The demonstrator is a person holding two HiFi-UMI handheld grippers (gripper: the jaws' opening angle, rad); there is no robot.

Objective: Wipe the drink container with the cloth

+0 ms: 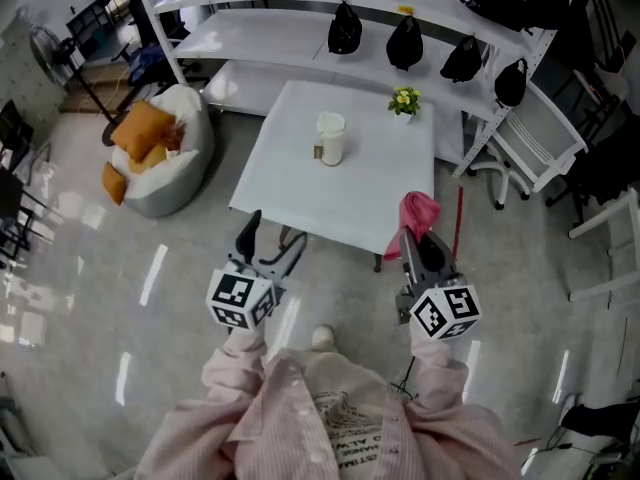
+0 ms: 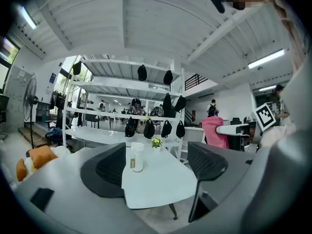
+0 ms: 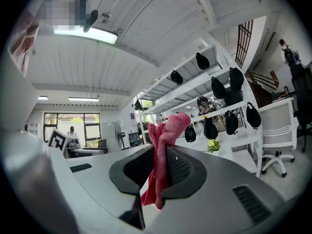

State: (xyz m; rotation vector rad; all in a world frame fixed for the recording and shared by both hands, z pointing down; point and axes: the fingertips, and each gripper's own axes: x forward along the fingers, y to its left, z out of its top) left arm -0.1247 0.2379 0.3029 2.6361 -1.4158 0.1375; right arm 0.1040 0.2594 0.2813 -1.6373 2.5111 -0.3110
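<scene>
A white drink container stands upright near the far middle of the white table; the left gripper view shows the container well ahead between the jaws. My left gripper hangs short of the table's near edge, open, its jaws spread wide with nothing between them. On the other side, my right gripper is shut on a pink cloth, held by the table's near right corner. In the right gripper view the cloth is pinched between the pads and sticks up above them.
A small potted plant sits at the table's far right corner. White shelves with several black bags stand behind the table. A beanbag with orange cushions lies at the left, white chairs at the right.
</scene>
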